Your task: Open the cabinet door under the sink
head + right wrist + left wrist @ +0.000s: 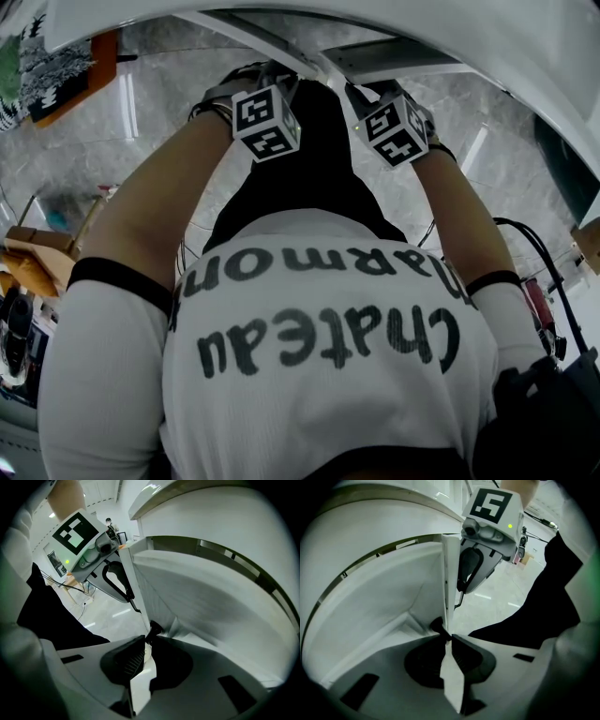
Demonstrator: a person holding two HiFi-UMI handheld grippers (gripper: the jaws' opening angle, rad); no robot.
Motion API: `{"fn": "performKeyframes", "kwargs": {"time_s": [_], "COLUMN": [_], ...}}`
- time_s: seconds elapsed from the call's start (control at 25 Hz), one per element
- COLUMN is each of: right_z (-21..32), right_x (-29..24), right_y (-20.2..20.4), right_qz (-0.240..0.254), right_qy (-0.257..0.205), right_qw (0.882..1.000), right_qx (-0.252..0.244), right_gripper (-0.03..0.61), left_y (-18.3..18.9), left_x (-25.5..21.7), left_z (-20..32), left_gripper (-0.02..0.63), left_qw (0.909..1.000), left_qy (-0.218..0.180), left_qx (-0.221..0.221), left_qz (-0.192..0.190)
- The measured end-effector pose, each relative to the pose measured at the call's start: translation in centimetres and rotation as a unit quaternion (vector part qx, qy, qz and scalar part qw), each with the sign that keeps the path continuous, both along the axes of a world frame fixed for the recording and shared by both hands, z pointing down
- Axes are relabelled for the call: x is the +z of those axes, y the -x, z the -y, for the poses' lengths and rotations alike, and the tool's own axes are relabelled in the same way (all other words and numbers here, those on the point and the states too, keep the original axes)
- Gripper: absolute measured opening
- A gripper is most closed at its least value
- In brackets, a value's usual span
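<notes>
Head view: the person is bending right over and reaching both arms down to the cabinet under the white sink (530, 52), with grey marble floor (169, 84) showing past it.
Left gripper (449, 637): its jaws are sitting narrow, pinching the thin free edge of the left door (419, 590), with the pads biting on it.
Right gripper (149, 639): same deal. It's clamping narrow on the edge of the right door (201, 606).
Where the doors are: right under the sink's curved rim. They look like two leaves meeting in the middle, with the grippers sitting just beside each other across the gap.
Progress: I'm reading both leaves as already cracked open, since floor is showing between the two edges. Not fully swung out, though.
Step in hand: probably swinging the leaves outward, one per hand.
Doing it well: I'd be following each hinge's arc rather than yanking straight back. Keeping the pads square on the edge matters, because that panel is thin and could slide out.
Watch out: the person's dark trousers (553, 588) are standing right in the doors' path, so shuffling back a bit is looking smart.
</notes>
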State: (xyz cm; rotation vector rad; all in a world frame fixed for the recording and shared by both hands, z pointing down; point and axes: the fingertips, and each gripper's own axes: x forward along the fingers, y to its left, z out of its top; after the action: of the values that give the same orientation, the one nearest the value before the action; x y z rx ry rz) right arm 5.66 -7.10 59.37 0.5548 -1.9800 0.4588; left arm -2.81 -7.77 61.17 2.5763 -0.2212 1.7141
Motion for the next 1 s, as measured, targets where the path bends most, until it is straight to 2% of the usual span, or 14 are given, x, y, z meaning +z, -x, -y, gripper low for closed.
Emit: {"fn": "performKeyframes", "kwargs": {"time_s": [0.36,1.0], "right_z": [-1.6,-2.4], "right_x": [0.0,0.1], "right_y": [-0.5,-1.0], "right_qz": [-0.009,-0.024], "right_qy": [0.005,0.01], "right_qw": [1.0,1.0], "right_qx": [-0.006,-0.007], "right_gripper": [0.04,0.04], "left_y": [1.0,2.1], "left_x": [-0.2,-0.3], "left_z": [-1.4,-2.5], "left_gripper": [0.041,0.041], "left_qw": [0.9999,0.9999], "left_qy": [0.008,0.008], "left_qx": [0.013,0.012], "left_qz": [0.004,0.008]}}
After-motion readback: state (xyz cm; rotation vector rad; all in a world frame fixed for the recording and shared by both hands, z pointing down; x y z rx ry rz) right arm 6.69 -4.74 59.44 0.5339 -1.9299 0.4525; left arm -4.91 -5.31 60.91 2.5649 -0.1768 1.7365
